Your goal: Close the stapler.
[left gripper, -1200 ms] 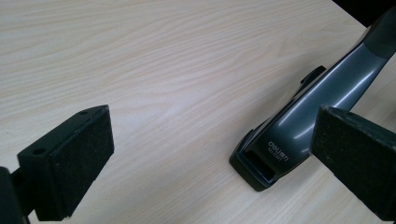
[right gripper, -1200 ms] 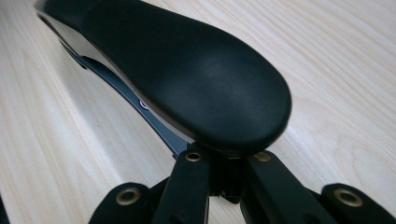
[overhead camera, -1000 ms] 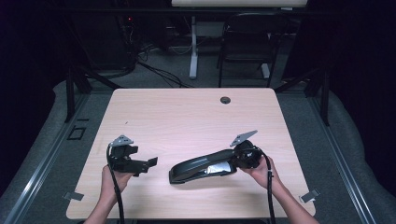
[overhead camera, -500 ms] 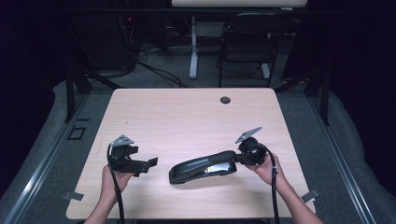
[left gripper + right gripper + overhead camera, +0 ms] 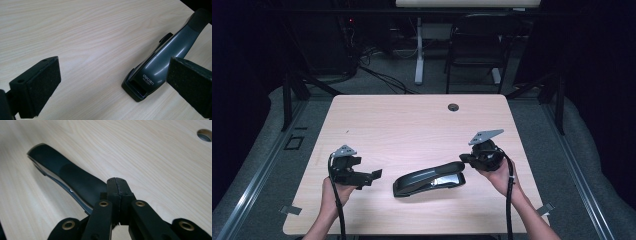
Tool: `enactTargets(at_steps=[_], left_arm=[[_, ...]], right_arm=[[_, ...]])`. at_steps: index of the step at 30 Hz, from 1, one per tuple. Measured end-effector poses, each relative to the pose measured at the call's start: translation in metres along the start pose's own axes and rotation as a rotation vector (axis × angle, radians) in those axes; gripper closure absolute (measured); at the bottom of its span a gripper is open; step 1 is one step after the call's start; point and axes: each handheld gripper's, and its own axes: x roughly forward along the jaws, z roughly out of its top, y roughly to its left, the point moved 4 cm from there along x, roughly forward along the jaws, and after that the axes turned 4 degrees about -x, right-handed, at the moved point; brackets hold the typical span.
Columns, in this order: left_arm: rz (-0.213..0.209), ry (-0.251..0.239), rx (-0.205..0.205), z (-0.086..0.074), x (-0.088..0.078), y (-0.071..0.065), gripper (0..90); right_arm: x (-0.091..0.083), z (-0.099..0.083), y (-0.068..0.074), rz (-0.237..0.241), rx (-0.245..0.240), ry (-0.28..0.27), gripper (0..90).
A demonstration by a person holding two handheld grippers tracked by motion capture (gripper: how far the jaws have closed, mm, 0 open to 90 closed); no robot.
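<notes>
A dark grey stapler (image 5: 429, 179) lies near the front middle of the light wooden table (image 5: 412, 125), its nose pointing left. In the left gripper view the stapler (image 5: 160, 65) rests ahead and to the right, partly behind the right pad. My left gripper (image 5: 371, 176) (image 5: 117, 75) hovers left of the stapler, jaws wide open with bare table between them. My right gripper (image 5: 462, 159) (image 5: 117, 181) is held just above the stapler's raised black rear end (image 5: 70, 175), its jaws pressed together with nothing between them.
A round cable hole (image 5: 453, 107) (image 5: 205, 134) sits at the table's far edge. A black chair (image 5: 477, 45) and a desk leg stand on the floor beyond the table. Bare wood stretches behind the stapler.
My right gripper has risen and drawn slightly right, off the stapler's rear end. The left gripper and the stapler have stayed put.
</notes>
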Motion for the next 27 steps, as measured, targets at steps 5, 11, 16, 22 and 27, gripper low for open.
enactTargets(at_steps=[5,11,16,22,27], left_arm=[[-0.002,0.003,0.001,0.000,0.000,0.000,0.0],[0.000,0.004,0.004,0.000,0.001,-0.001,0.0],[-0.001,0.007,0.003,0.000,0.002,-0.001,0.0],[-0.002,0.012,0.008,-0.001,0.003,-0.002,0.0],[0.003,0.014,0.009,-0.001,0.003,-0.002,0.0]], right_arm=[[0.007,-0.001,0.005,0.018,-0.018,0.048,90.0],[0.011,-0.004,0.004,0.021,-0.009,0.065,90.0],[0.019,-0.009,0.002,0.014,-0.009,0.110,90.0],[0.023,-0.012,0.000,0.021,0.001,0.121,90.0],[0.027,-0.015,-0.001,0.023,-0.001,0.142,90.0]])
